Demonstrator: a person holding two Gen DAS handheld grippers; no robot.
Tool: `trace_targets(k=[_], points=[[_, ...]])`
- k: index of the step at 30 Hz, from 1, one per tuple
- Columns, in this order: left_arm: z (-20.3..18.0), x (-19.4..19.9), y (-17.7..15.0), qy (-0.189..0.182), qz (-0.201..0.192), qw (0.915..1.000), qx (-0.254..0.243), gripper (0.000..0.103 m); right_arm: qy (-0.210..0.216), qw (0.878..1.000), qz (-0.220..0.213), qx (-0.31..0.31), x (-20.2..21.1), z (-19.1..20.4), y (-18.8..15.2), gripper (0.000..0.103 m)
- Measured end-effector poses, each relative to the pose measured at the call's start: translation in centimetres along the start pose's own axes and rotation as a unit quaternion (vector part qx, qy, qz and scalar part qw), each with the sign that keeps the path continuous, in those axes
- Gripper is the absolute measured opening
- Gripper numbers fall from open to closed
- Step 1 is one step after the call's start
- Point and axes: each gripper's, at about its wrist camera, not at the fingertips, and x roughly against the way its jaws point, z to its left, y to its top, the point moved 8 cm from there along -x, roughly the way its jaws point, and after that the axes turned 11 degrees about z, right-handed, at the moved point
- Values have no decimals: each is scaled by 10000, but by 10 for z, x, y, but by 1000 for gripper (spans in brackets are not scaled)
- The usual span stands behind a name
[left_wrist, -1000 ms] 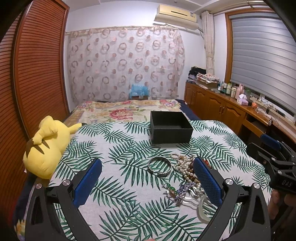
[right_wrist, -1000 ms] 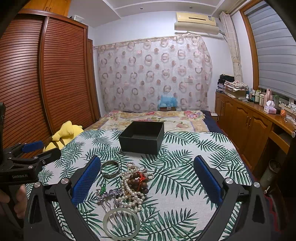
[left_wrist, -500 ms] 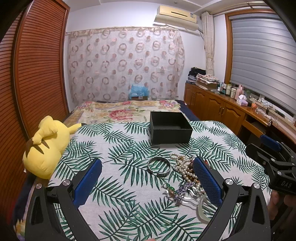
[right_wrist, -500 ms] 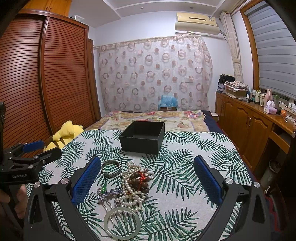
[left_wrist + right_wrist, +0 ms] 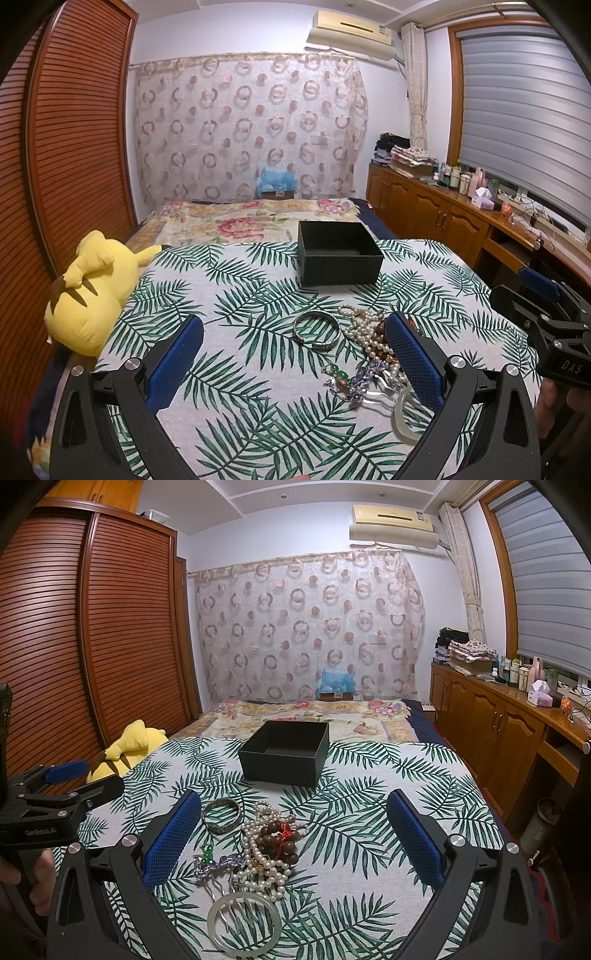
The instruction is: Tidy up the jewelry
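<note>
Neither pair of tongs had taken anything up; by my judgement the work stood at its very start, with the first pick not yet made. The left tongs (image 5: 295, 354) were spread wide and empty over the palm-leaf cloth (image 5: 229, 288) that covered the bed. The right tongs (image 5: 293, 830) were likewise released, holding nothing.

The jewelry lay in one loose heap on the cloth. Seen from the right tongs, the heap sat between the two fingers and nearer the left one: a silver bangle (image 5: 221, 816) just ahead of that finger, a tangle of pearl strands (image 5: 258, 853) with a brown bead bracelet (image 5: 282, 840) on top, a small purple and green piece (image 5: 212, 862) beside them, and a pale jade-like bangle (image 5: 243, 925) closest to the camera. A hair comb seemed to lie under that ring, though its outline was hard to tell.

The open black box (image 5: 284, 751) stood beyond the heap, straight ahead of the right tongs and apart from the jewelry; no jewelry showed in the part of its inside that could be seen.

The next move probably called for lowering one pair of tongs onto a single separate piece. The silver bangle looked the easiest, since it lay clear of the tangle. The pearls would likely drag their neighbours along if lifted first.
</note>
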Motion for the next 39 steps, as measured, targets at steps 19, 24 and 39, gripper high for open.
trace_targets(k=[19,24,39], points=[[-2,1,-2,-14,19,10000,1,96,14,10000,23,8,-1,2,0,101],[-6,-3,-7,-62,125,9999,-18,96,71,9999,93,54,-6,4,-6,100],[-6,-46,-36,-325,732,9967,-131,96,400,9956,744,414,-33,8,-43,95]])
